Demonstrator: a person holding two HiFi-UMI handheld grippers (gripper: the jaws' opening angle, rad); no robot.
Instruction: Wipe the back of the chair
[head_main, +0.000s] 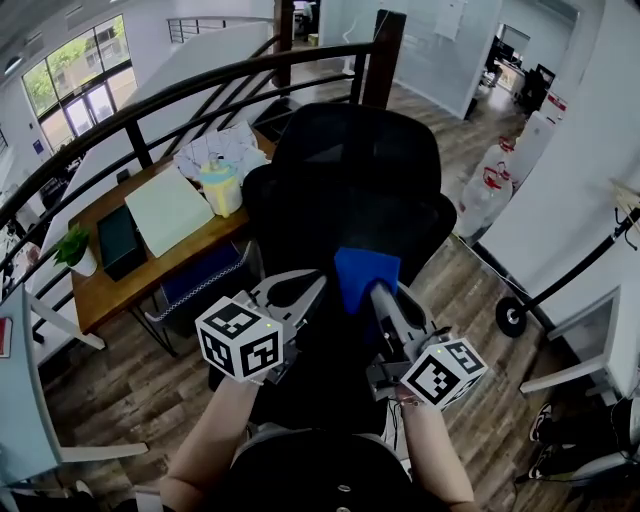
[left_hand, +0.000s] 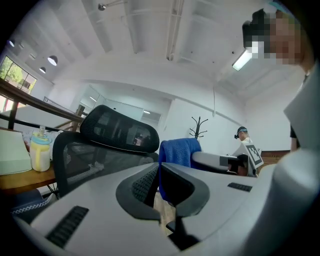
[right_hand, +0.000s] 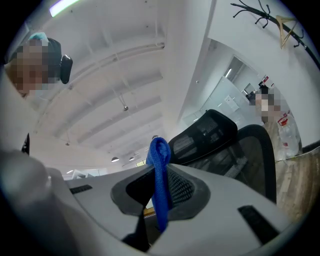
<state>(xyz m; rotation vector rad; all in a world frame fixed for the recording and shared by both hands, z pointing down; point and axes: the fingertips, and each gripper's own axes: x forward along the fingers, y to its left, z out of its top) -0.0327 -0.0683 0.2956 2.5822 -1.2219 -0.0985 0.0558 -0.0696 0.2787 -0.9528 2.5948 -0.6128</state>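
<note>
Mezzanine office, wood floor, railing (head_main: 150, 105) behind. Wooden surface (head_main: 110, 285) far left carries papers and a bottle (head_main: 222, 188).

Left tool (head_main: 318, 280): jaws drawn together on nothing, hovering just beside the chair back (head_main: 350, 190), not bracing it. The chair back is black mesh, dead centre, straight ahead of both tools.

Blue cloth (head_main: 366, 275) stands up over the mesh. Can't tell from the head view whether it's touching yet.

Right tool (head_main: 378, 295): clamped on the cloth, but the right gripper view shows only a thin folded edge (right_hand: 160, 170) pinched between the pads.

Risks as I see them:
- Chair isn't held. Looks like a swivel type, so a push on the mesh will likely turn or shift it away, and the wipe loses pressure.
- If it drifts left, it heads for the surface and the bottle.
- Narrow pinch plus mesh drag means the cloth could pull out or bunch up.
- Tool tips reach near the cloth's top, so hard plastic may scrape the mesh instead of fabric.
</note>
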